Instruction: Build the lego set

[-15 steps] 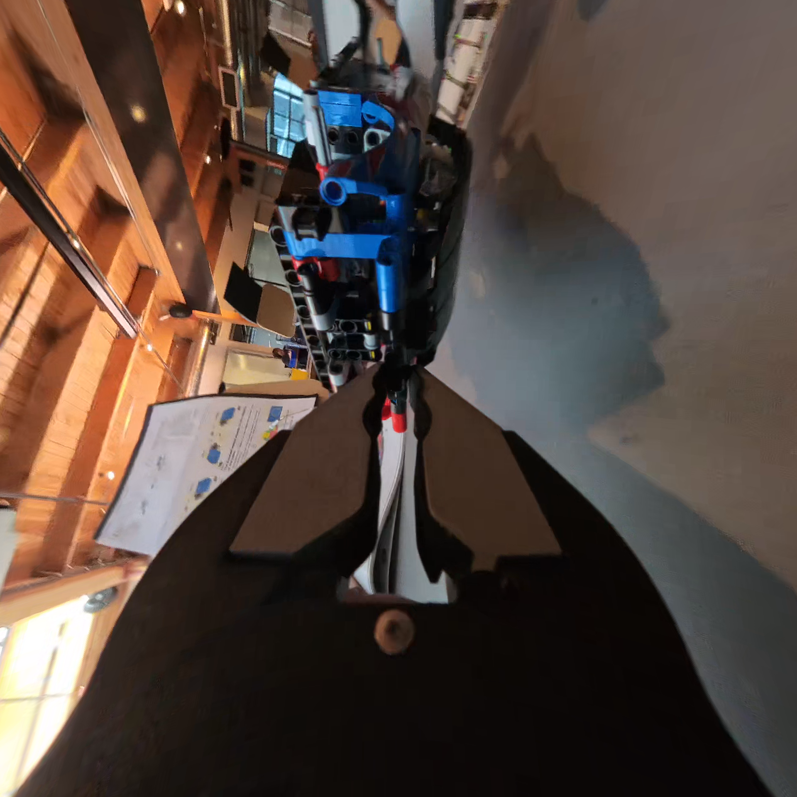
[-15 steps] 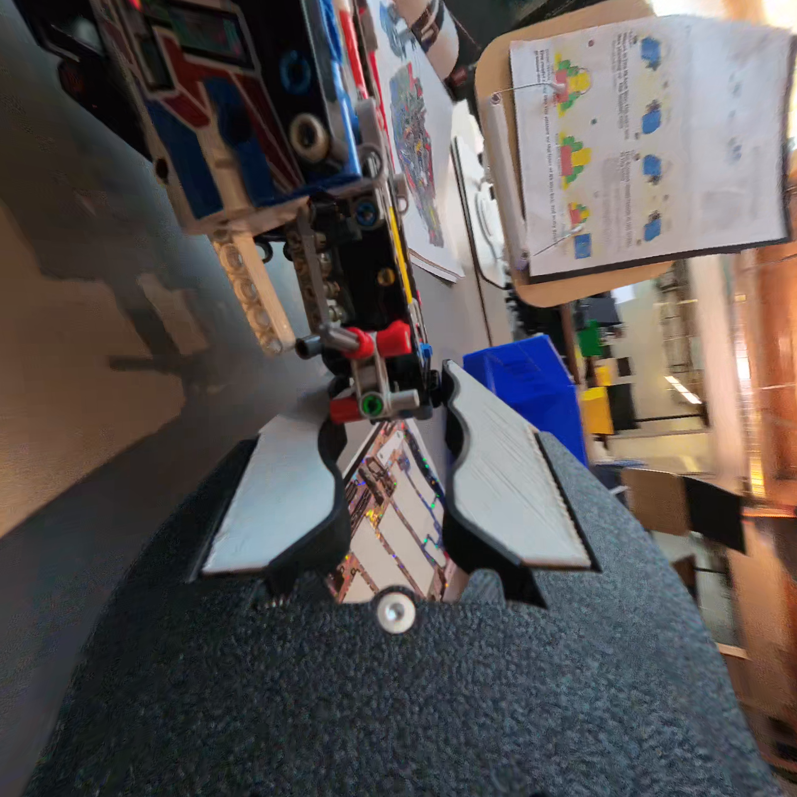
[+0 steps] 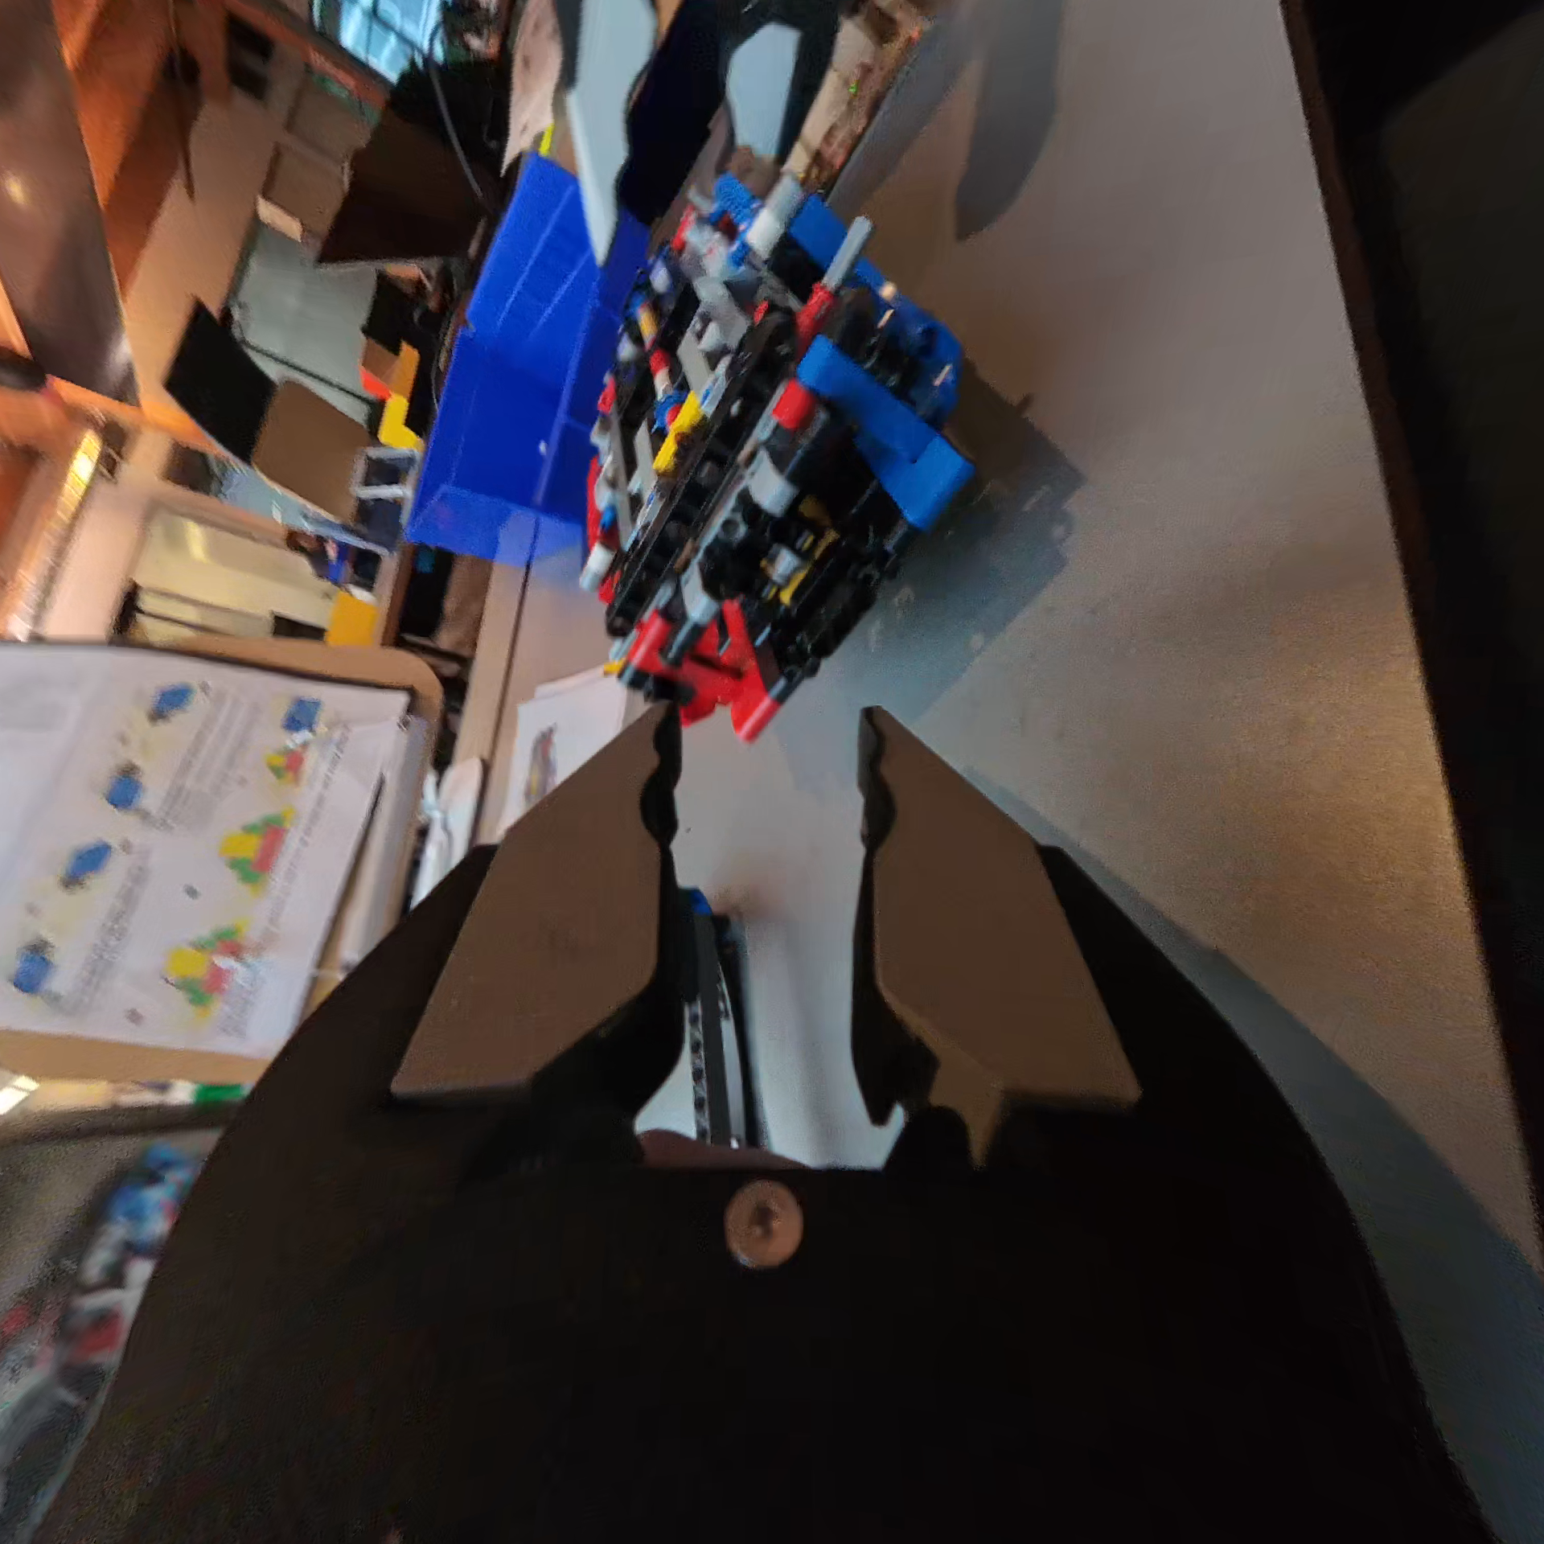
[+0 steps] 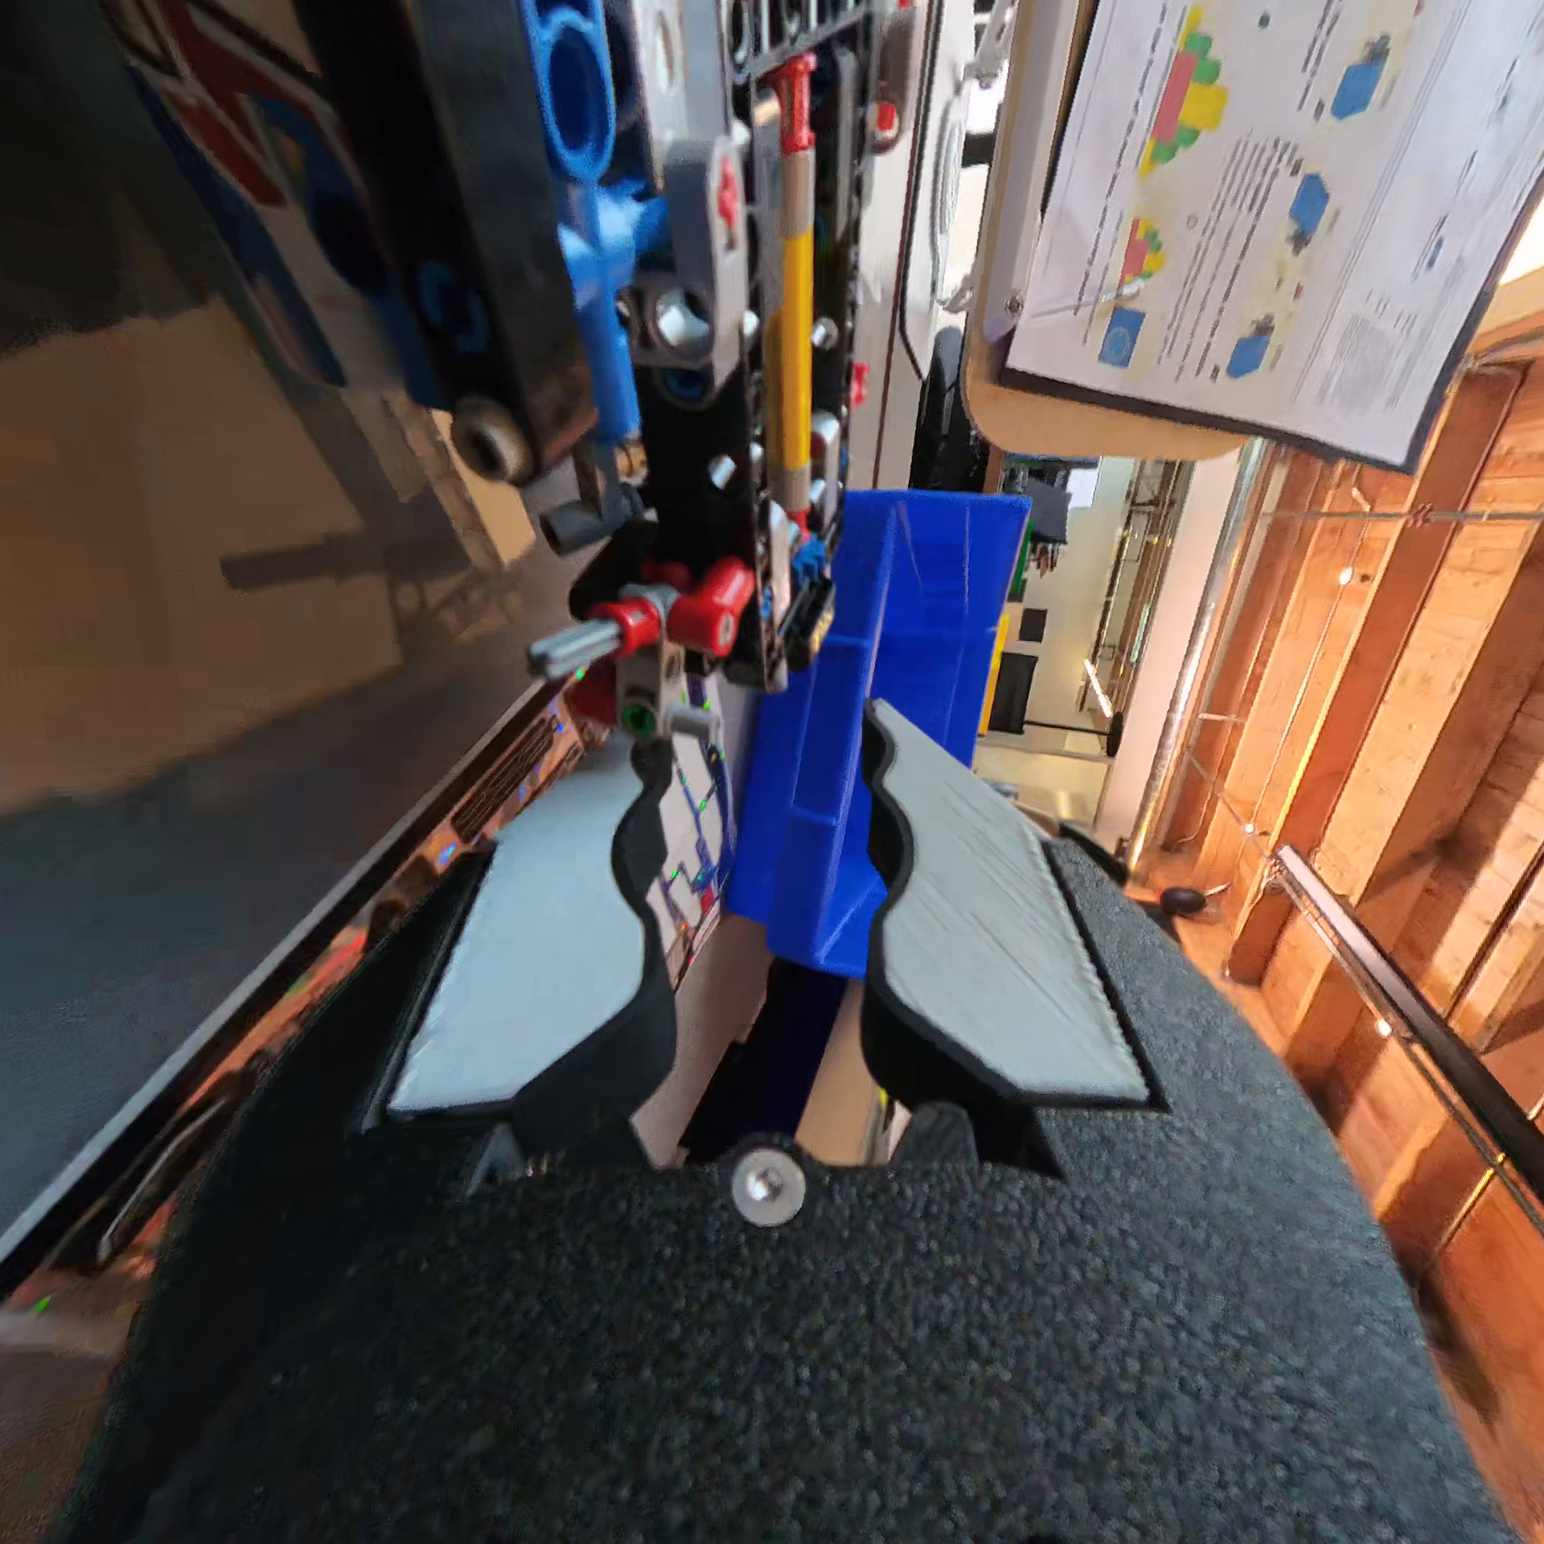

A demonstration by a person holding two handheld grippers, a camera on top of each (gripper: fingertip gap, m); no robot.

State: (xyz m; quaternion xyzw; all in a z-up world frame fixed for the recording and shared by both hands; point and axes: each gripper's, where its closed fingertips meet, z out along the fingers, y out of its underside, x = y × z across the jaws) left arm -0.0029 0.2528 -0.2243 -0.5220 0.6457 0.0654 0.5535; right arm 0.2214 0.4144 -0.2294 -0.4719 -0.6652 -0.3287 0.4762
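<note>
**Both claws released; model resting on table**

Left claw (image 3: 764, 723): fingers spread wide, nothing between them. Half a second ago they were nearly closed at the near end of the lego model (image 3: 769, 451); now that pinch is gone and the claw sits back from the model. The model's red end lies just ahead of the left fingertip, slightly left of the gap, not touching as far as I can tell. The model rests on the grey table (image 3: 1170, 752), where earlier it filled the view directly ahead of the fingertips.

Beyond the model, at its far end: the right claw (image 3: 677, 142), pale fingers apart. Left of the model, a blue bin (image 3: 510, 393). Further left of the left claw, a printed instruction sheet (image 3: 167, 835) on a board; image blurred.

Right claw (image 4: 764, 727): fingers parted, empty. The gap is wider than in the earlier frame. The lego model (image 4: 710, 351) stands ahead and above the left fingertip; its red-and-grey pin cluster sits just ahead of that tip. Contact: cannot tell. Earlier this cluster lay between the two tips; now it is offset to the left. The blue bin (image 4: 886, 710) now shows straight ahead through the gap, previously to the right. The instruction sheet (image 4: 1253, 209) is up and to the right. A glossy printed sheet (image 4: 518, 769) lies below the model, left of the claw.
</note>
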